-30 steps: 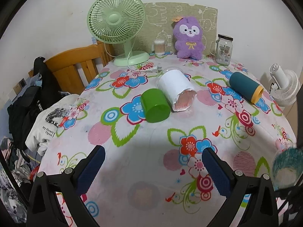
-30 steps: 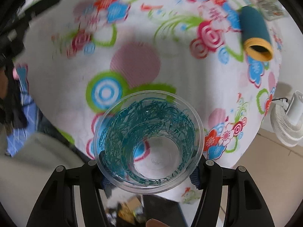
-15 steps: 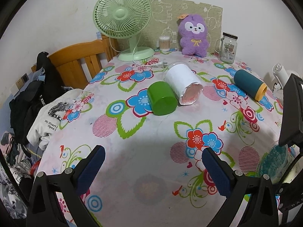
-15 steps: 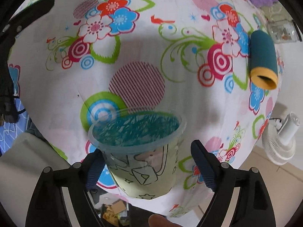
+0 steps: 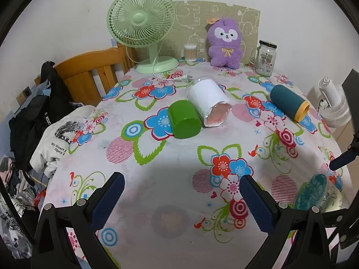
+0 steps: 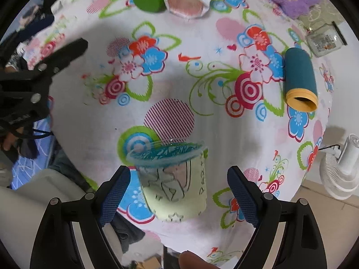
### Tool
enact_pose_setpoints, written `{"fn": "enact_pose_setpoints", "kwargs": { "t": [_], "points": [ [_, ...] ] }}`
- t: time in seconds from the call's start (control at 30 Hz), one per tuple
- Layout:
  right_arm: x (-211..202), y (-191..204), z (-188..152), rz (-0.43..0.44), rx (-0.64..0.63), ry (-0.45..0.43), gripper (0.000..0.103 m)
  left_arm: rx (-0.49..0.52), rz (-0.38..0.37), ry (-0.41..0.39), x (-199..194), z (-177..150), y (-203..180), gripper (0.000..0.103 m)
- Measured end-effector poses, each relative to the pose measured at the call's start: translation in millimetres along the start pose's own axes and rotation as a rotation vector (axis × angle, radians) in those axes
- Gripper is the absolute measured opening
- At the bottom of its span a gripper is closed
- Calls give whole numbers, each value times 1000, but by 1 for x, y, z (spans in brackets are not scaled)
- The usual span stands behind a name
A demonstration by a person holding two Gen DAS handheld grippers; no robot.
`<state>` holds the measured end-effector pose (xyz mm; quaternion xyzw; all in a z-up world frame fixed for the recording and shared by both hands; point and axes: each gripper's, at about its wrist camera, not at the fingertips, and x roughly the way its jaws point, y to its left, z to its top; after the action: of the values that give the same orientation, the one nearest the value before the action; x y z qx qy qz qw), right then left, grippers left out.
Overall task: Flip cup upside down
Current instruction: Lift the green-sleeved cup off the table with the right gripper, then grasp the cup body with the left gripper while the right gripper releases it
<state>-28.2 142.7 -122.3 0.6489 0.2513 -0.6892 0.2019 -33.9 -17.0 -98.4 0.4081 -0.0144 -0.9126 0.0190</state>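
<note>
A clear plastic cup [image 6: 172, 179] with a pale yellow sleeve and teal scribbled lining stands between the pads of my right gripper [image 6: 177, 192], which is open with gaps on both sides. Its wide mouth faces away from the camera toward the flowered tablecloth [image 6: 202, 94]. The cup also shows at the right edge of the left wrist view [image 5: 314, 192], near the table's front right corner. My left gripper [image 5: 179, 197] is open and empty, above the tablecloth's front part.
A green cup [image 5: 184, 118], a white paper-wrapped cup [image 5: 208, 100] and a teal cup with a yellow rim [image 5: 289, 103] lie on their sides mid-table. A green fan [image 5: 143, 31], purple plush [image 5: 224, 42] and glass jar [image 5: 265, 58] stand at the back. A white fan [image 6: 341, 174] stands off the table's right edge.
My right gripper has opened off the cup. The cup went from facing the camera with its mouth to mouth turned away toward the table. The left gripper pulled back slightly.
</note>
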Motion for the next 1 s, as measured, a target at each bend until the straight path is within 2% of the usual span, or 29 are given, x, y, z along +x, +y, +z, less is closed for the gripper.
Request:
{"fn": "enact_pose_setpoints", "kwargs": {
  "t": [0.17, 0.23, 0.47, 0.67, 0.77, 1.0],
  "points": [
    [-22, -9, -17, 33, 20, -69, 90, 10, -12, -18, -19, 1, -15, 103],
    [-19, 10, -42, 45, 23, -99, 90, 21, -25, -22, -25, 1, -25, 103],
    [-28, -9, -78, 51, 57, -163, 90, 44, -83, -5, -40, -1, -63, 103],
    [-26, -30, -114, -9, 88, -196, 90, 18, -152, 37, -47, -6, -94, 103],
    [-23, -40, -133, -10, 99, -208, 90, -5, -191, 66, -48, -10, -110, 103],
    [-4, -72, -168, 7, 163, -214, 90, -16, -201, 95, -46, -14, -143, 103]
  ]
}}
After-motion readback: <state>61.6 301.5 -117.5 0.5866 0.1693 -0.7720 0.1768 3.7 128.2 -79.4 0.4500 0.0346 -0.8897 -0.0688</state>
